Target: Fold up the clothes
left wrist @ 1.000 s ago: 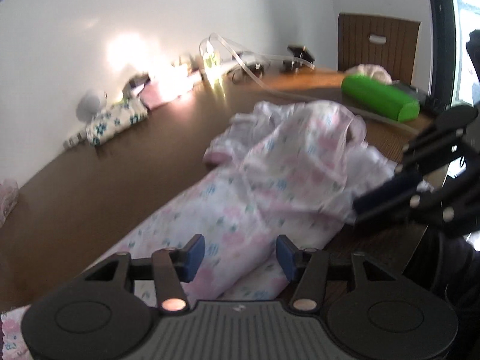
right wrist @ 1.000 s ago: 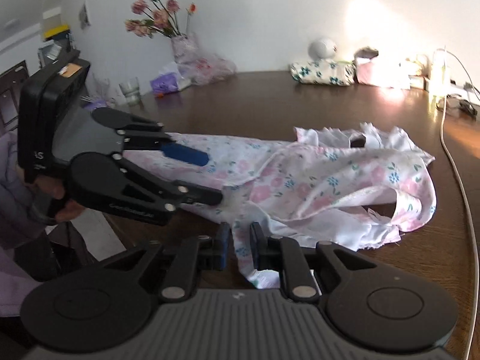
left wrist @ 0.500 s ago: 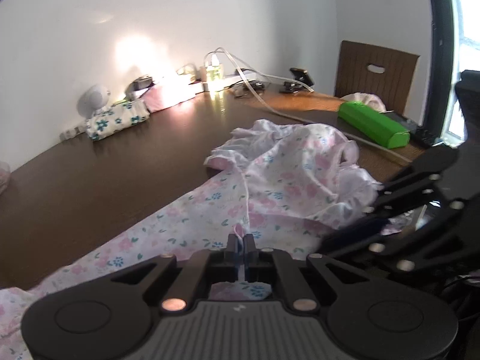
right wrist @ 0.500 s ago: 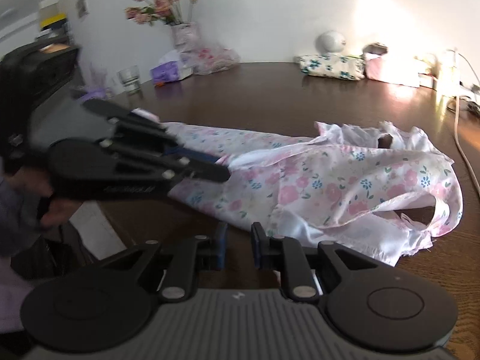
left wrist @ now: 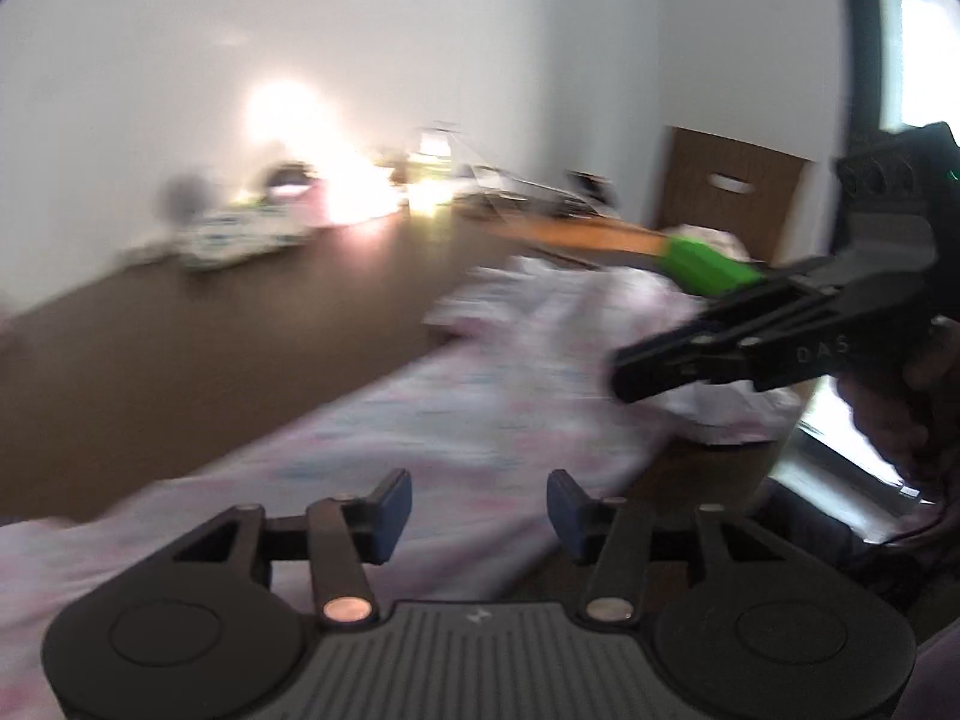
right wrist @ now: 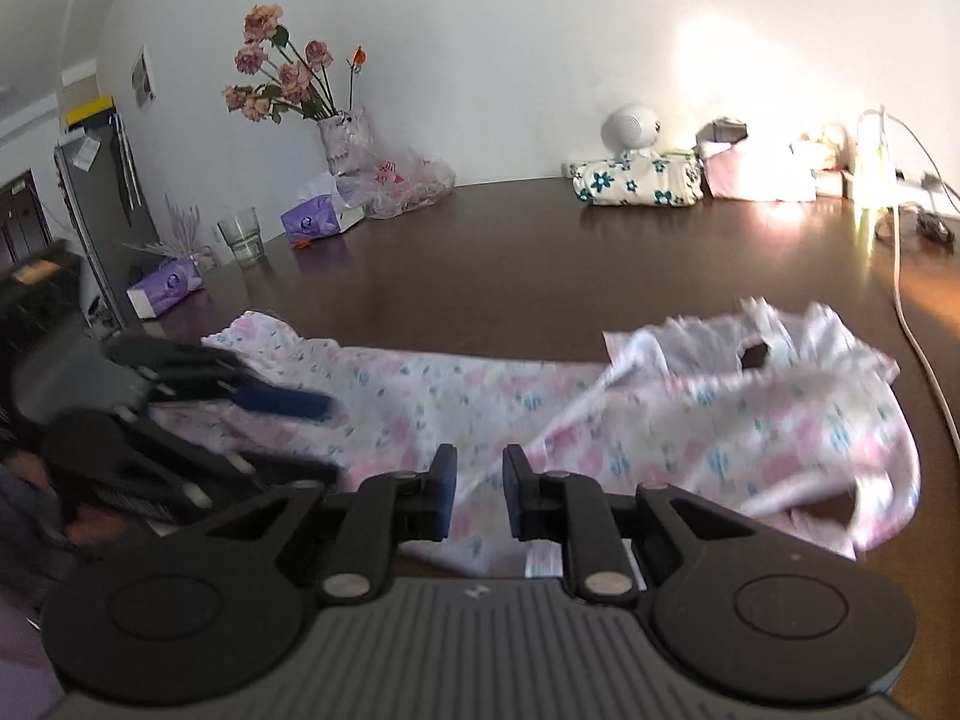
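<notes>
Since half a second ago the left tool (left wrist: 479,507) has let go and stands wide, the right tool (right wrist: 479,492) narrow and empty, over the soft, light floral garment (right wrist: 600,414) strung from nine to three o'clock across the table (right wrist: 510,264), best taken at its hem.

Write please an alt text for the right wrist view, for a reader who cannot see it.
The right gripper, open, hovers over a crumpled floral garment on a dark wooden table. The left gripper, also open, reaches over the garment's other end. A vase of flowers stands at the wall.
</notes>
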Available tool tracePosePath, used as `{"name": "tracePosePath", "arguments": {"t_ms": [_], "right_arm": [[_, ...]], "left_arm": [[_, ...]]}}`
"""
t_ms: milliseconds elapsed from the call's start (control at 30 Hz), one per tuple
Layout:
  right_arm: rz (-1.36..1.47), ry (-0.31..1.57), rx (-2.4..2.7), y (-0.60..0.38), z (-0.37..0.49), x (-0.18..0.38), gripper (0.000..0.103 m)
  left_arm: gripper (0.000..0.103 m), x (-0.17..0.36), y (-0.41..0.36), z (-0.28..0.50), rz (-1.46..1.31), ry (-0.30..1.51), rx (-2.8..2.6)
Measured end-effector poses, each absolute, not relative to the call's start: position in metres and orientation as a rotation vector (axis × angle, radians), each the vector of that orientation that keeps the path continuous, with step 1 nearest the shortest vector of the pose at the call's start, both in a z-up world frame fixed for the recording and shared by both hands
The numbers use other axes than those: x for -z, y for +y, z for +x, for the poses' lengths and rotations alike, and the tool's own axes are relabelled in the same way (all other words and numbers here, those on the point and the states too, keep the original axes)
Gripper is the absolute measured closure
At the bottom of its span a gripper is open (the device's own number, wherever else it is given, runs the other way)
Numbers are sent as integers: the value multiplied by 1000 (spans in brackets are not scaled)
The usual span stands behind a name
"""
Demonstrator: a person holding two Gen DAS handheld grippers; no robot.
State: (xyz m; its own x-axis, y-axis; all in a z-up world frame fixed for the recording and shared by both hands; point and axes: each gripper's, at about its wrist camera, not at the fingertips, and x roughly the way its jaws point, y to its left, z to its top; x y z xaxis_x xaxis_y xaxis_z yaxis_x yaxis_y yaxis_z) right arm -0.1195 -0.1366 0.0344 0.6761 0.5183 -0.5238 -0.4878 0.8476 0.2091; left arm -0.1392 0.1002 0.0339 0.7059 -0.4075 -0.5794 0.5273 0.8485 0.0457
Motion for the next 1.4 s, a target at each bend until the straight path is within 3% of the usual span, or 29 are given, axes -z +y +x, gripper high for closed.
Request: {"name": "tracePosePath", "arguments": {"t_ms": [133, 233, 467, 500, 533, 567, 733, 867, 967, 1000, 1167, 1233, 1400], "right_arm": [[-59, 608, -568, -109, -107, -27, 88], [-76, 639, -565, -100, -103, -18, 88], [-77, 646, -557, -97, -103, -7, 87], [-84, 644, -554, -96, -104, -8, 87], [-88, 642, -552, -96, -104, -8, 87], [-89, 639, -550, -95, -105, -7, 87], [-94, 617, -555, -96, -111, -5, 87], [-81, 613, -565, -98, -111, -5, 87], [-65, 612, -572, -101, -111, -5, 87], [-60, 612, -574, -101, -111, -5, 87], [-42, 610, -580, -102, -111, -5, 85], [-35, 610, -582, -102, -110, -5, 82], [-20, 564, -551, -112, -118, -17, 70]], "left_arm": [[43, -35, 145, -114, 213, 672, 111], [38, -36, 180, -91, 59, 745, -143], [35, -41, 210, -67, -239, 807, -127], [52, -41, 207, -62, -230, 811, -115], [87, -39, 202, -58, -182, 815, -137], [100, -38, 198, -54, -138, 816, -163], [100, -29, 197, -52, -116, 738, -245], [95, -32, 194, -57, -126, 657, -342], [72, -36, 194, -59, -129, 625, -395], [60, -38, 195, -60, -126, 629, -390], [58, -42, 175, -69, -89, 643, -296], [48, -37, 158, -70, -55, 649, -248], [50, -23, 116, -71, 30, 660, -128]]}}
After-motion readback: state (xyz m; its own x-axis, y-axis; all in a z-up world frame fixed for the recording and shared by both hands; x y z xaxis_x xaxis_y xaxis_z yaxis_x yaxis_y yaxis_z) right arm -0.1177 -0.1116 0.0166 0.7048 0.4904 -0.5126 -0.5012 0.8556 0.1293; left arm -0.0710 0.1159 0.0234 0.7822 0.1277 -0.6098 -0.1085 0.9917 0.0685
